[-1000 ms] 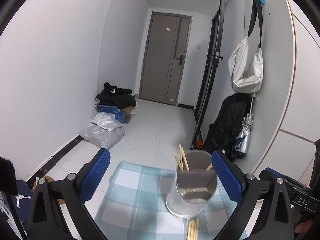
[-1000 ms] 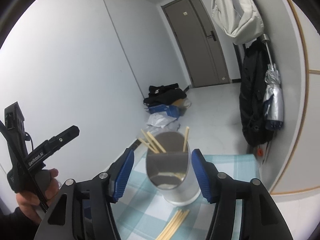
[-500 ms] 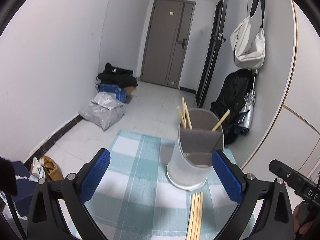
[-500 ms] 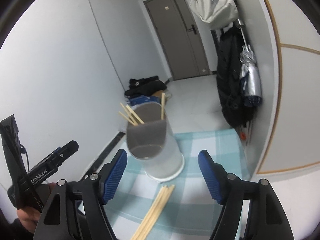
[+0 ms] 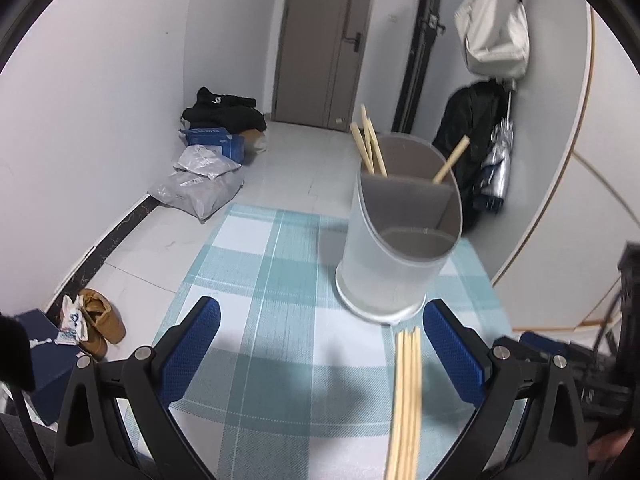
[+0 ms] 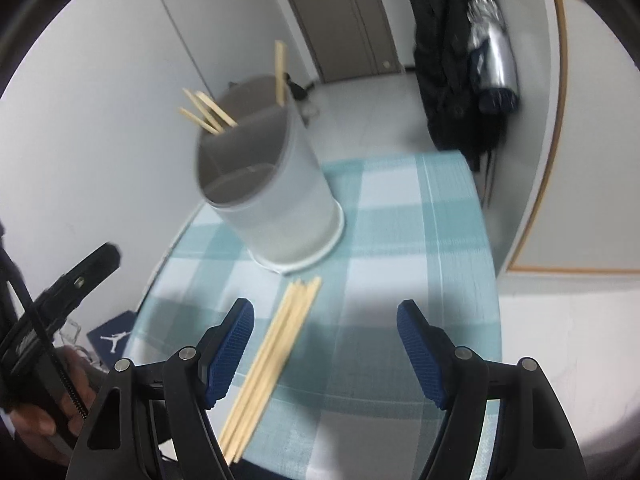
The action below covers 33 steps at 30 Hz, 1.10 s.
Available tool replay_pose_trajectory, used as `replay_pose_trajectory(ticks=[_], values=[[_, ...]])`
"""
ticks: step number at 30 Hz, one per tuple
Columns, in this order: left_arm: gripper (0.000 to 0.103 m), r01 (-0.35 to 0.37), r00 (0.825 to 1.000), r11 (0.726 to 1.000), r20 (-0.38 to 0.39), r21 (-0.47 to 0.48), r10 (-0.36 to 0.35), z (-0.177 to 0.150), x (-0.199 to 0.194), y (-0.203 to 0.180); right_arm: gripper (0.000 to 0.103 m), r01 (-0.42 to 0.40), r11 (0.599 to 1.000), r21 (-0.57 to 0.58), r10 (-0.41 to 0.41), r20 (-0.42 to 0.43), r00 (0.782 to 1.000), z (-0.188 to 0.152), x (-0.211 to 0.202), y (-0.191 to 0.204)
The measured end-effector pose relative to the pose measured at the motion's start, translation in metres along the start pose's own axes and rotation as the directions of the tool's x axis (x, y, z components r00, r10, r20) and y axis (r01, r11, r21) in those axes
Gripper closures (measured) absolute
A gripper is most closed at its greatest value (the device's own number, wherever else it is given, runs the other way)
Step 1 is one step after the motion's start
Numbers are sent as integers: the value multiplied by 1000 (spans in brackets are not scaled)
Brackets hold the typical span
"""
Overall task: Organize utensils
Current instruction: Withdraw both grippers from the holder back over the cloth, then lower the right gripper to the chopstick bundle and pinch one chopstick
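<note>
You've lowered both grippers toward the table. Your right gripper [image 6: 325, 350], jaws just widened and empty, hangs over the loose chopsticks [image 6: 276, 354] lying before the holder [image 6: 276, 184], ready to straddle them; the left gripper [image 5: 320, 354] is spread, empty.

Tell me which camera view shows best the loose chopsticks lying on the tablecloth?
The right wrist view: the loose chopsticks lie there almost whole, near the holder. The left wrist view shows them blurred and cut by the bottom edge.
</note>
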<state>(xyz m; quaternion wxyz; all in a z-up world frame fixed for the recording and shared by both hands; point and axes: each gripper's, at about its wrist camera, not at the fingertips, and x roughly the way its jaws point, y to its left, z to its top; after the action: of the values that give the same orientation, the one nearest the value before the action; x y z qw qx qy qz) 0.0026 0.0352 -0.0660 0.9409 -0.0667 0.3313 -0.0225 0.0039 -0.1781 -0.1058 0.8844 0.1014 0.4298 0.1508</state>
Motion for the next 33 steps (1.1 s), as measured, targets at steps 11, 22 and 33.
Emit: replay_pose_trajectory(ticks=[11,22,33], values=[[3,18,977,989,-206,-148,-49,-5,38,30,34,29,1000,13,-26,-163,986,-6,51,-8],[3,-11,973,986,-228,-166,-28,-1,47,38,49,71,993,-90,-88,-199,976,-2,81,17],[3,-58,977,987,-210,-152,25,7,50,46,70,132,968,-212,-172,-185,967,-6,89,45]])
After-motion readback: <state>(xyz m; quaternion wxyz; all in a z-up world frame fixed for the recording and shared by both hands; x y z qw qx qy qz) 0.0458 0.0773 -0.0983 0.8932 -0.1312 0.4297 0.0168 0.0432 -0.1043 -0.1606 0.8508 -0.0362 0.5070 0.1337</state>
